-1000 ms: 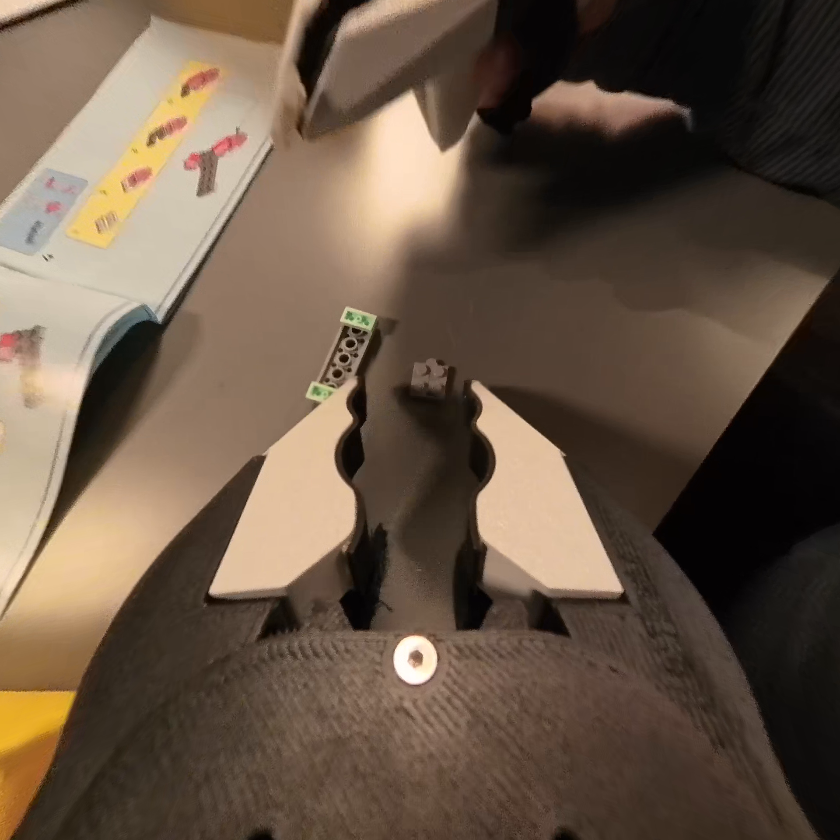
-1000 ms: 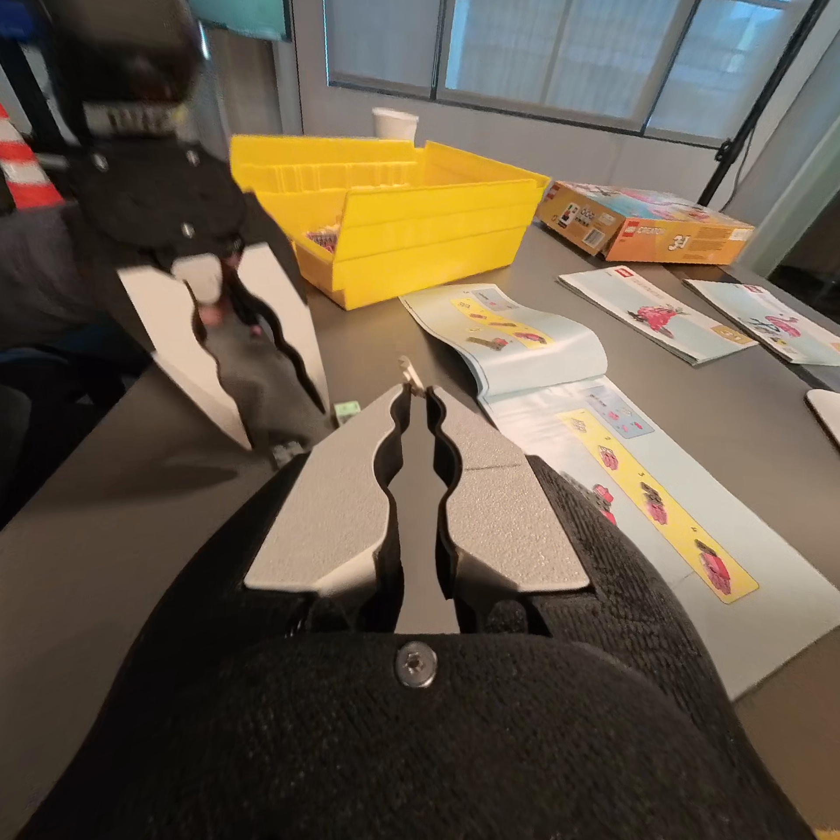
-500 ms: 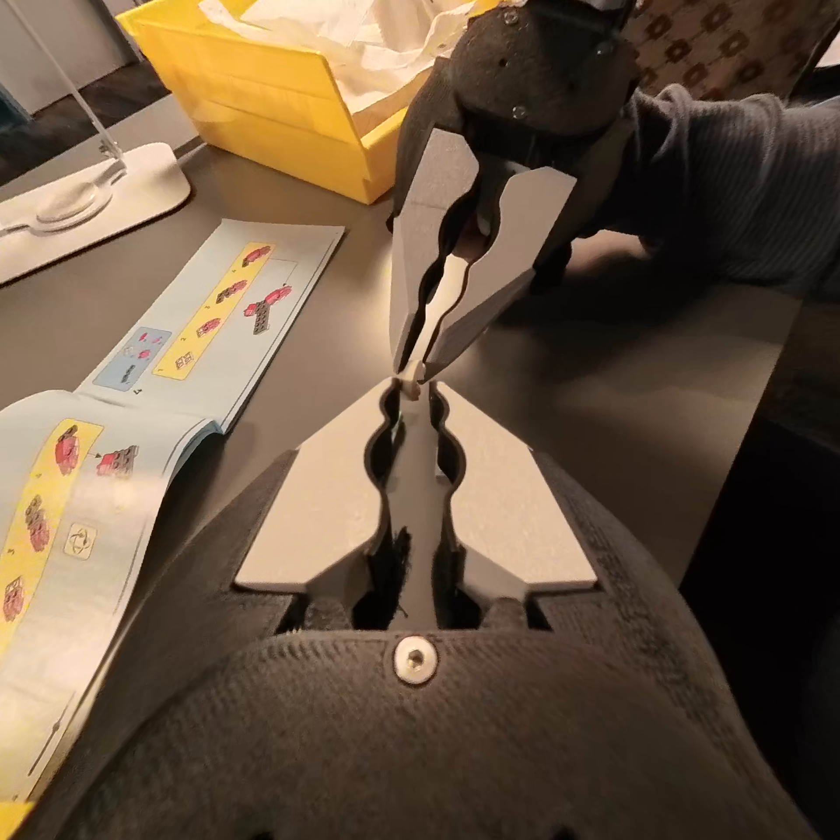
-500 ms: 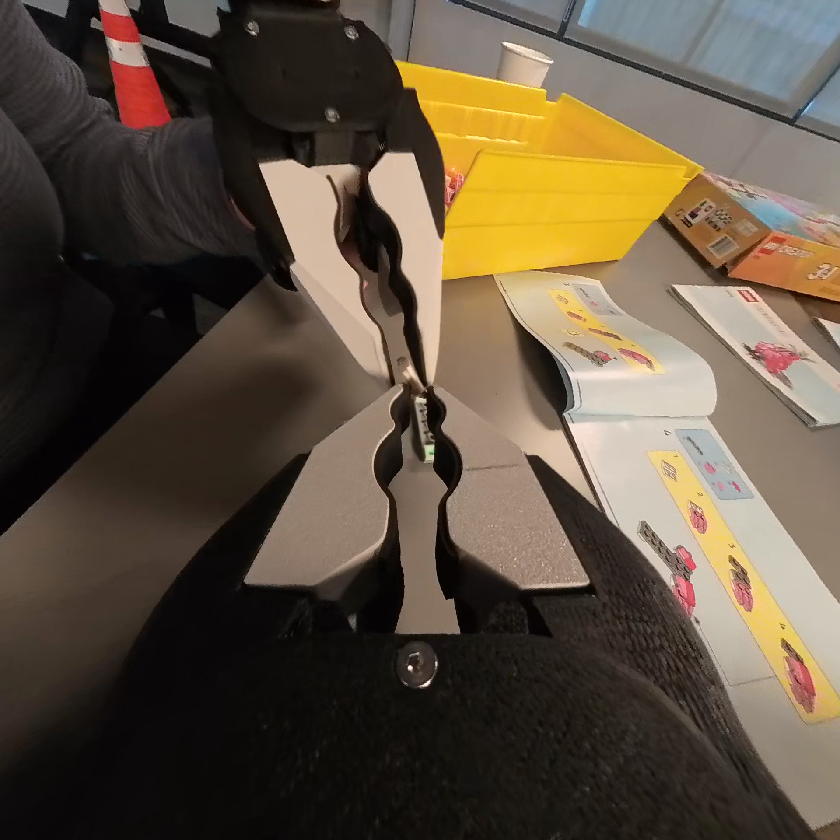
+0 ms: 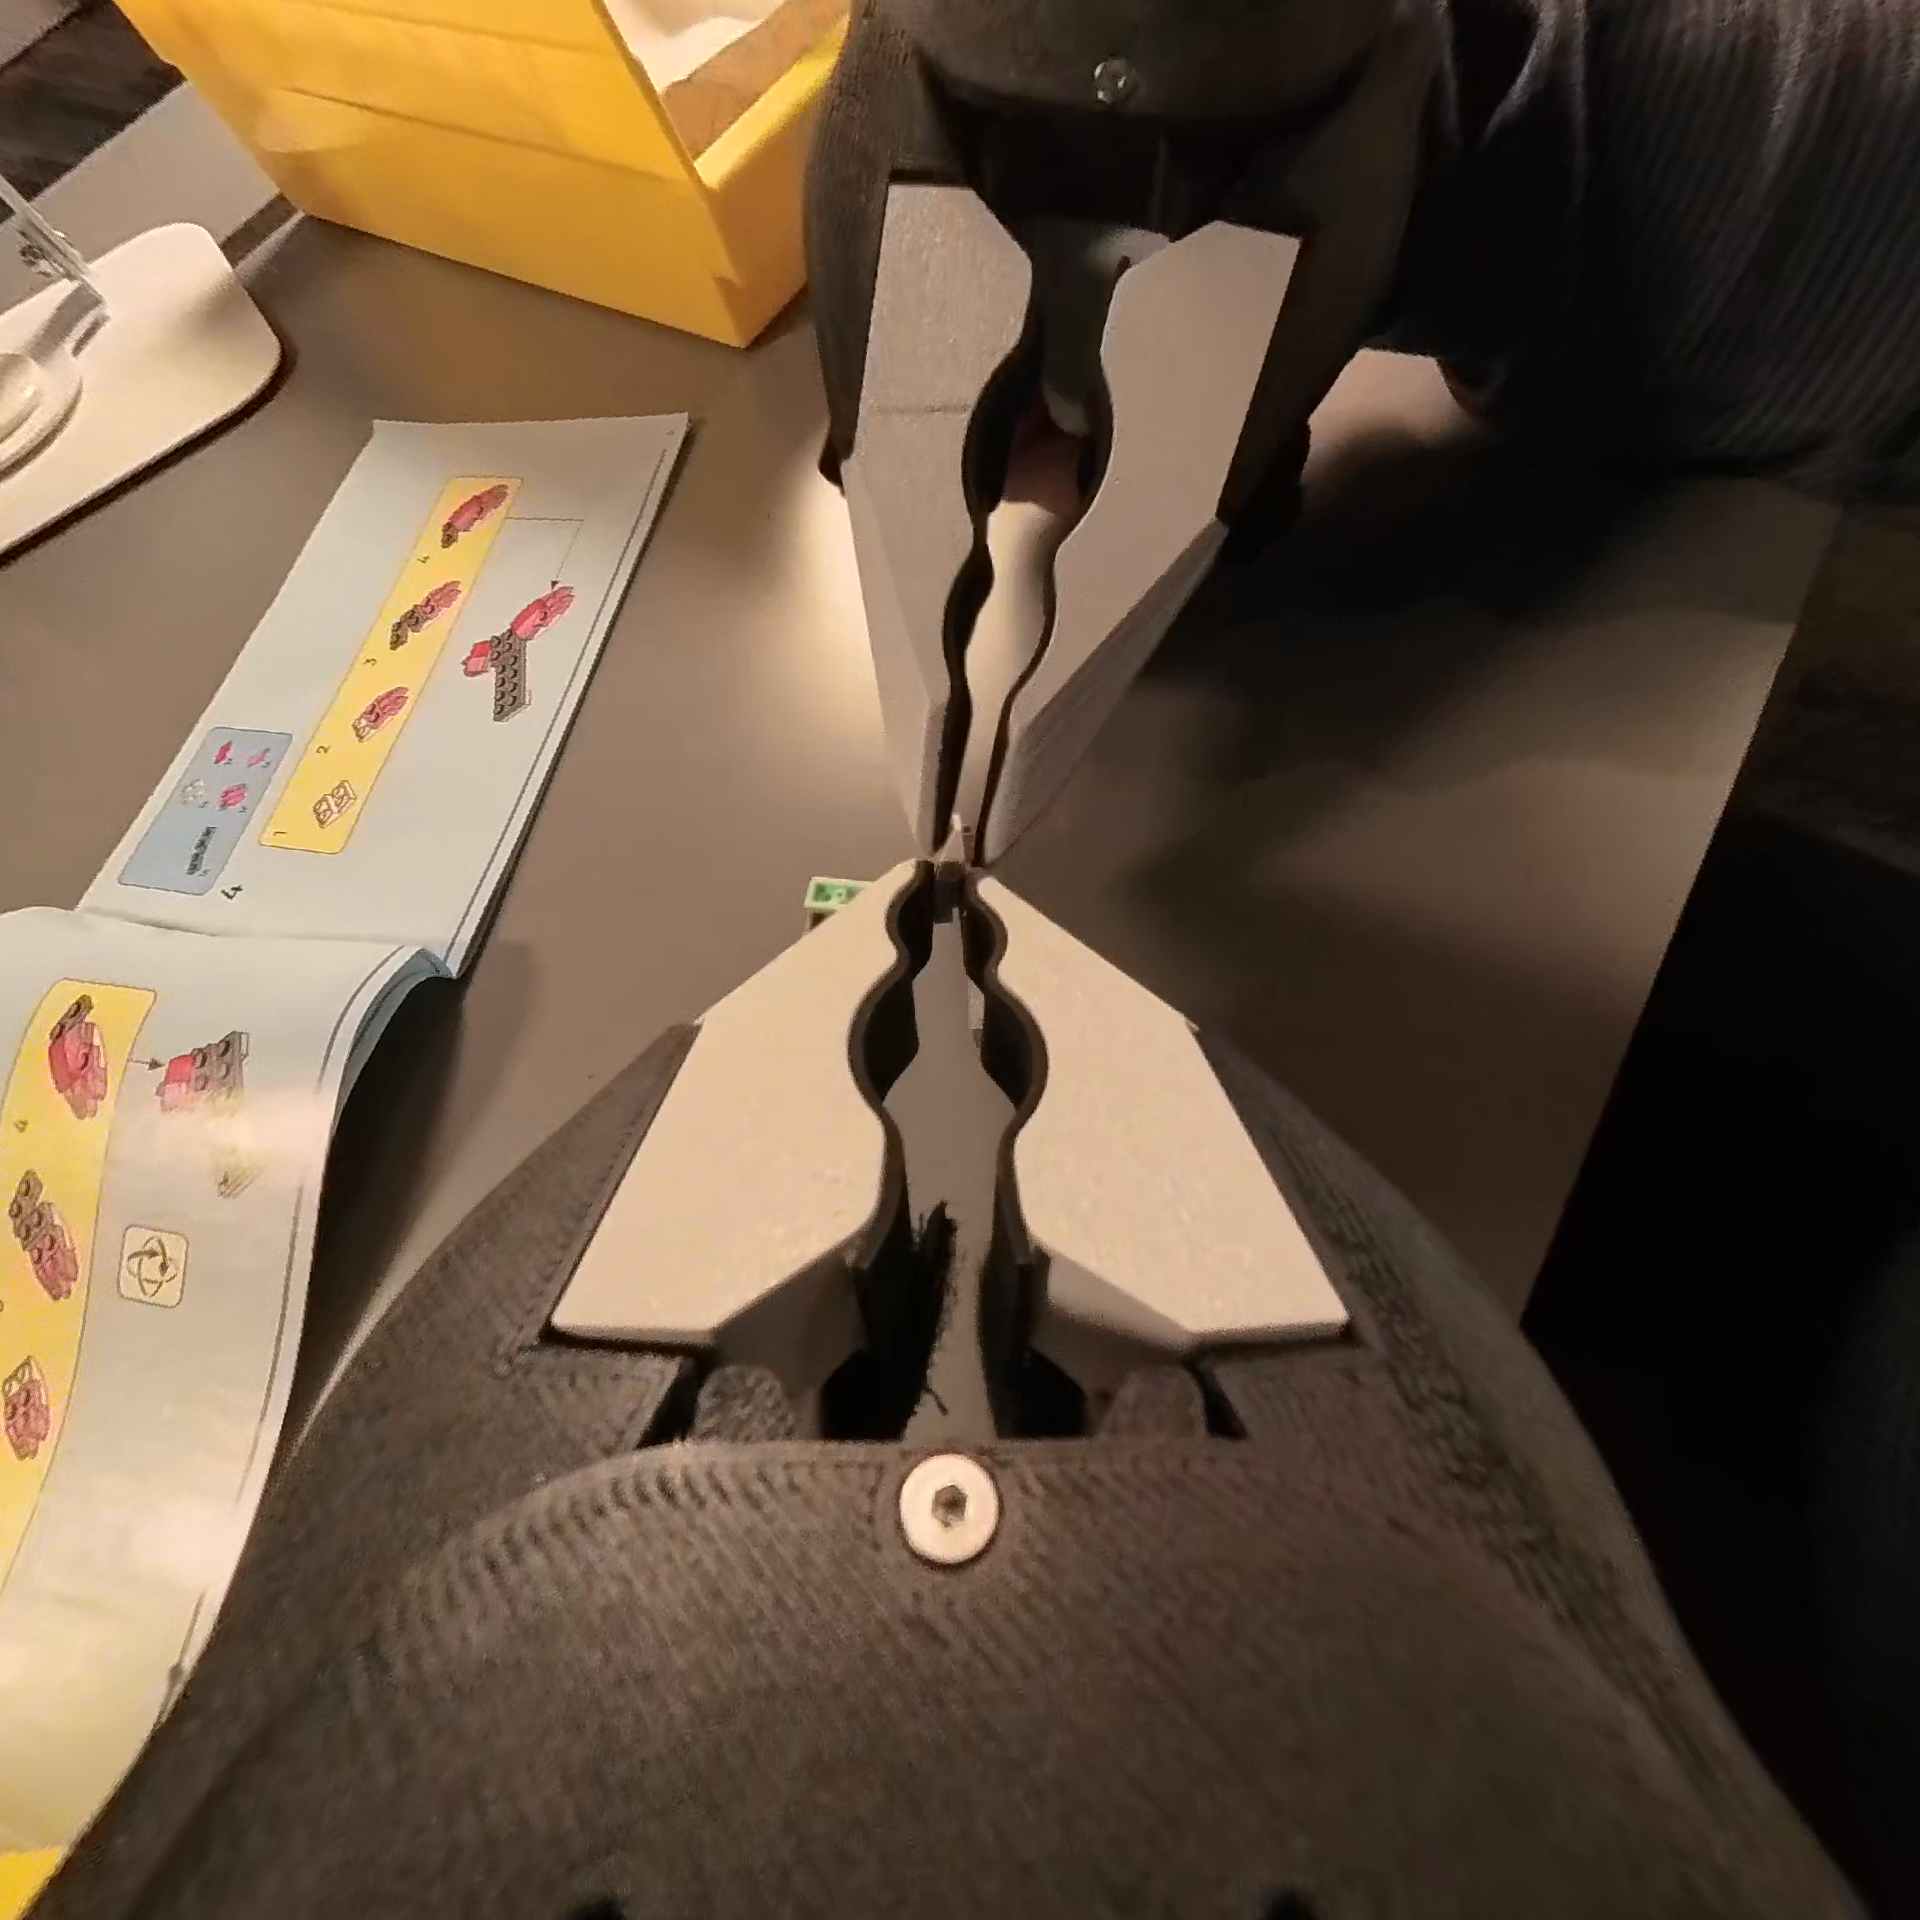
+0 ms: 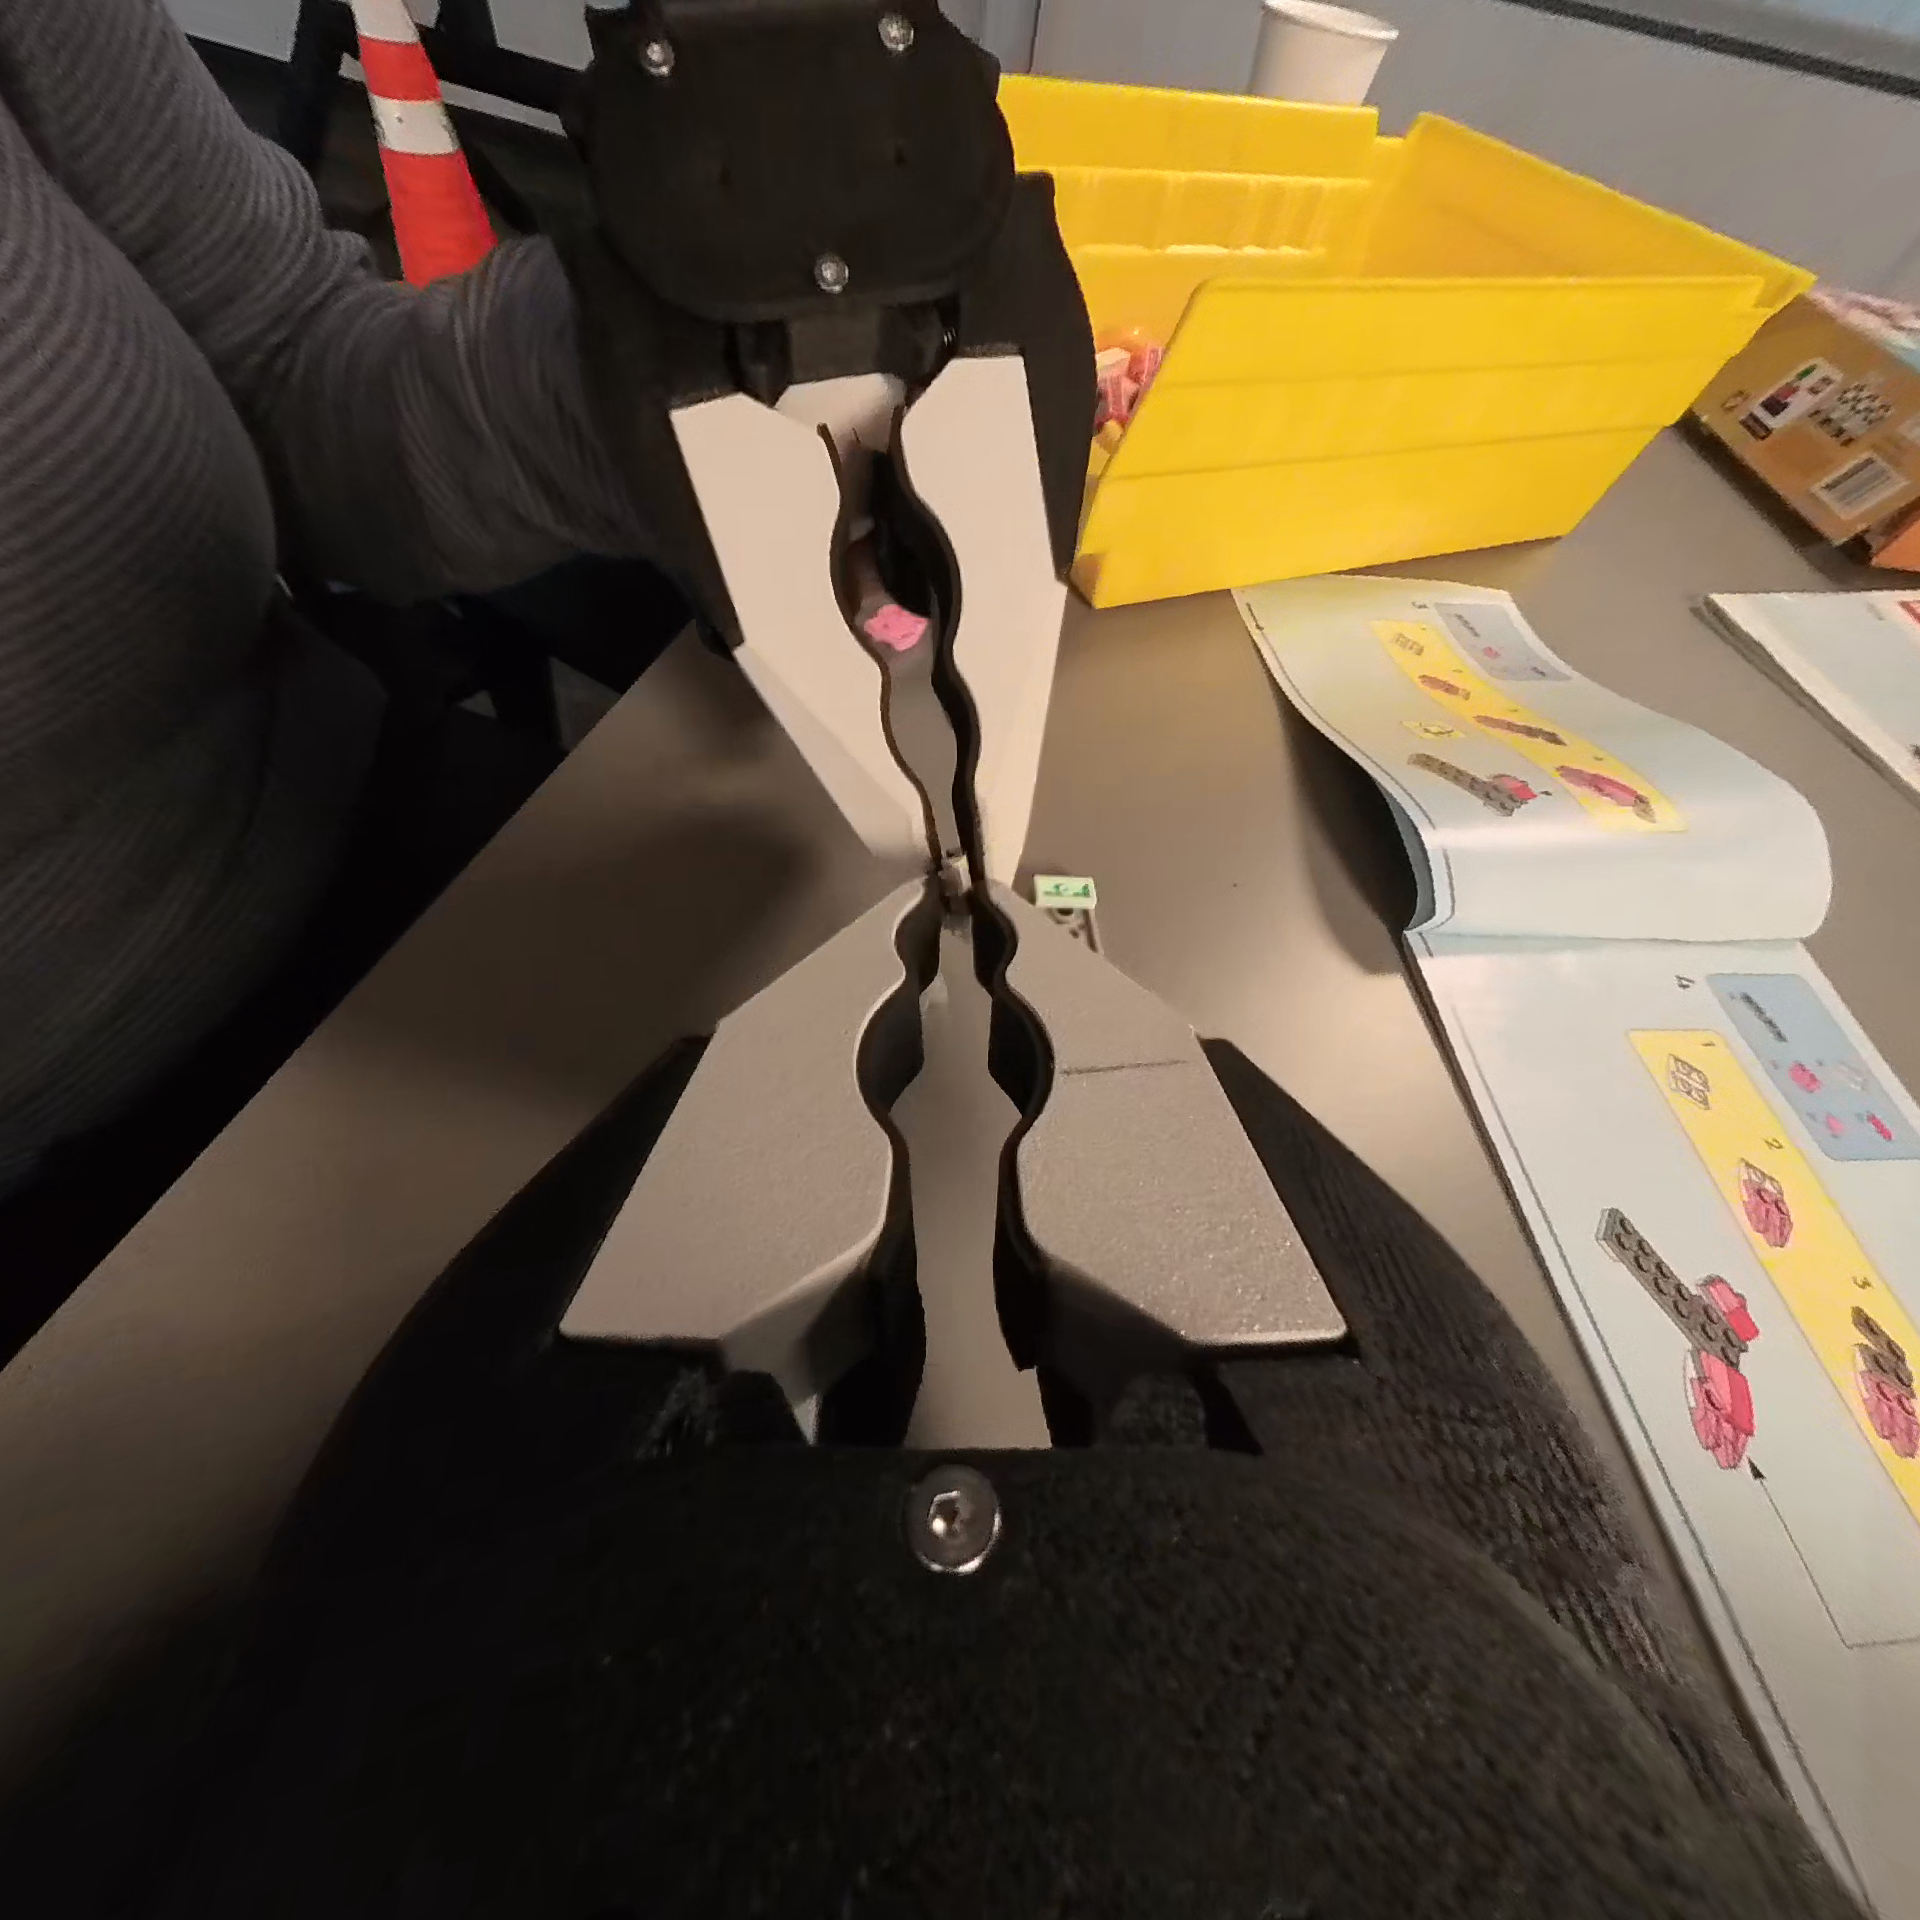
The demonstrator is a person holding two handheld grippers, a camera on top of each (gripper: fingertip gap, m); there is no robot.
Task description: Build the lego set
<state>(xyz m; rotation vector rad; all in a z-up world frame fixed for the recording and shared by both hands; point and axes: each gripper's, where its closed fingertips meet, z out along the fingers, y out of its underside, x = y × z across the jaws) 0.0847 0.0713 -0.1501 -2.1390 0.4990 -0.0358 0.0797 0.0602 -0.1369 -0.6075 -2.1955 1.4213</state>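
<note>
Small pale brick pinched between two gripper tips

Small pale brick (image 5: 954, 844) sits above the grey table (image 5: 727, 727), at the spot where the two grippers meet tip to tip. Left gripper (image 5: 943, 879) has its jaws drawn almost together, fingertips clamped on a small grey piece (image 5: 941, 902). Right gripper (image 6: 953, 891) comes in from the opposite side, jaws likewise nearly together, pads pressed on the pale brick. The two pieces touch where the tips meet; whether they are joined cannot be told.

Just beside the tips, lying on the table: a grey perforated beam with a light green tile (image 6: 1065, 890) on its end, partly hidden behind the fingers.

Around: open instruction booklet (image 5: 395, 665) with yellow step panels, to the left in the left wrist view and to the right in the right wrist view. Yellow bin (image 6: 1403, 395) at the back, small pink and pale parts visible inside. White paper cup (image 6: 1317, 47) behind the bin. Cardboard box (image 6: 1829, 436) at far right. Orange and white cone (image 6: 421, 156) beyond the table edge. Dark ribbed sleeve (image 6: 208, 364) behind the left gripper
</note>
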